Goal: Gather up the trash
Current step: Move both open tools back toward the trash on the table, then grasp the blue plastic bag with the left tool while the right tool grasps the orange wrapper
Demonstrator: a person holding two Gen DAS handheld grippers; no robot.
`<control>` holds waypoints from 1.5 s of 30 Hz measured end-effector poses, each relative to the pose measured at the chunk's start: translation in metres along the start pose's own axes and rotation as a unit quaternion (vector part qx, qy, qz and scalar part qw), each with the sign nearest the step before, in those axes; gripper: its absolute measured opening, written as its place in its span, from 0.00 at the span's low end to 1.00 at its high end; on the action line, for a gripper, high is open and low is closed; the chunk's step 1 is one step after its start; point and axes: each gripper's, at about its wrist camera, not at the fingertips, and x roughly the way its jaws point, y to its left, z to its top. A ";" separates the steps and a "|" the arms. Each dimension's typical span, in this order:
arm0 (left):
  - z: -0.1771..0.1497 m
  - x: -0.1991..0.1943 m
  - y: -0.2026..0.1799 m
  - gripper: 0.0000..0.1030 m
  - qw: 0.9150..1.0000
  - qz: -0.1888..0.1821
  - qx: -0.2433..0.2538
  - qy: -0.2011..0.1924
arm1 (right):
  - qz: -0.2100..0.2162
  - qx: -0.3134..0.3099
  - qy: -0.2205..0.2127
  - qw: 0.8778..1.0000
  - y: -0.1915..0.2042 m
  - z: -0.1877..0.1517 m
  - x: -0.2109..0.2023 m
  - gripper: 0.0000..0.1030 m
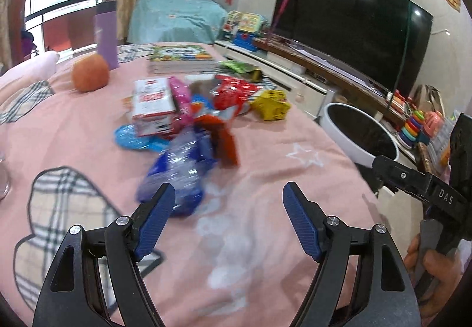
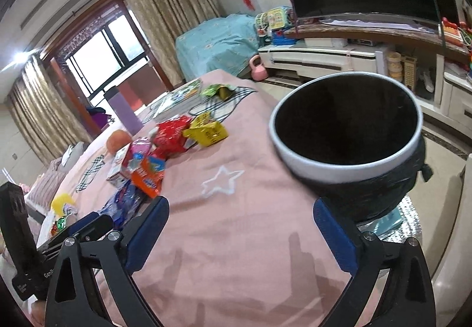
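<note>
**Both claws empty above a table of litter, bin waiting at the edge**

Left wrist view: The left gripper (image 1: 228, 209) hangs over a table covered in a pink cloth (image 1: 280, 150). Its two blue pads are spread apart with nothing between them. Just beyond the left pad lies a crumpled clear plastic bottle (image 1: 177, 173) with a blue label, the nearest piece of a trash pile (image 1: 194, 108) that also holds a small white and red carton (image 1: 152, 104), red and orange wrappers and a yellow packet (image 1: 270, 104). Behind the pile sit an orange (image 1: 90, 74), a purple cup (image 1: 106, 34) and a stack of books (image 1: 180, 58); these look like things to keep. The picture is smeared near the bottle. Risk, as a judgement: the bottle sits off to one side of the open pads, so closing from here could catch only its edge and squirt it away, or drag neighbouring wrappers along.

Right wrist view: The right gripper (image 2: 240, 223) is spread very wide and holds nothing; only pink cloth shows between its pads. Just beyond the right pad stands the white-rimmed bin (image 2: 345, 170), lined with a black bag, beside the table edge. The trash pile lies well to the left. Risk: the right pad is close to the bin, so a careless swing could knock or tip it, and anything released short of the rim would land on the floor.
</note>
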 end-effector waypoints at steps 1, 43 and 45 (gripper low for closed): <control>-0.002 -0.002 0.005 0.75 1.000 0.004 -0.005 0.000 | 0.002 -0.002 0.002 1.000 0.004 -0.002 0.002 0.96; 0.001 0.052 0.082 0.47 0.997 -0.001 -0.043 0.070 | 0.058 -0.130 0.076 0.987 0.113 -0.009 0.094 0.61; 0.001 0.052 0.082 0.47 0.997 -0.001 -0.042 0.067 | 0.054 -0.135 0.085 0.986 0.119 -0.007 0.108 0.59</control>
